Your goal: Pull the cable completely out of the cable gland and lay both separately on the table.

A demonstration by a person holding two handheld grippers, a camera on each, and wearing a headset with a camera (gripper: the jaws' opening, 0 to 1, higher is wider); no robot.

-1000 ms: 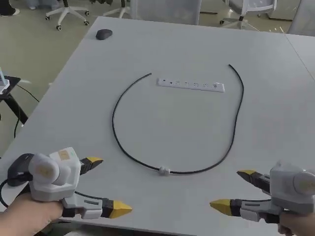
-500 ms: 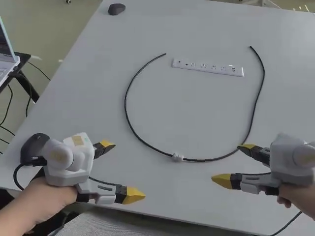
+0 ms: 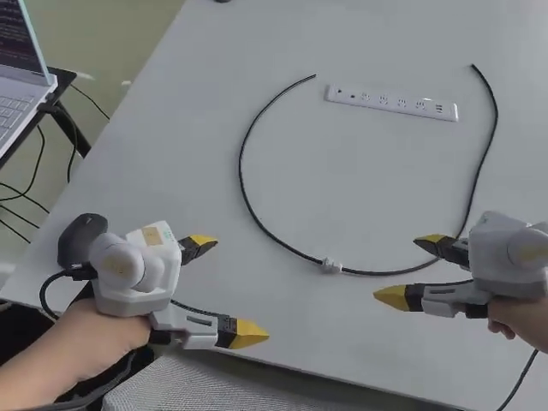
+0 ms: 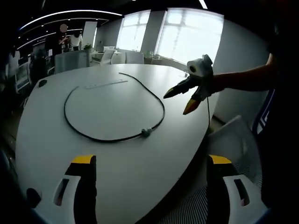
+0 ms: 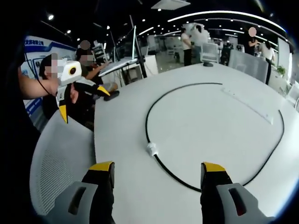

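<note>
- Cable point(image 3: 240, 171) lies in a wide loop on the bench point(image 3: 360, 180), threaded through the small white cable gland point(image 3: 330, 266) at the loop's near side.
- My left tongs point(image 3: 229, 288) and right tongs point(image 3: 406, 270) hover wide open, holding nothing, one on each side of the gland.
- Risk: the gland is small, so a sloppy pinch could catch only cable and drag both along together.
- A hard pull could whip the loose end into the power strip point(image 3: 391, 102).

blk cable point(image 3: 241, 175), wht gland point(image 3: 331, 266), grey table point(image 3: 360, 188)
</note>
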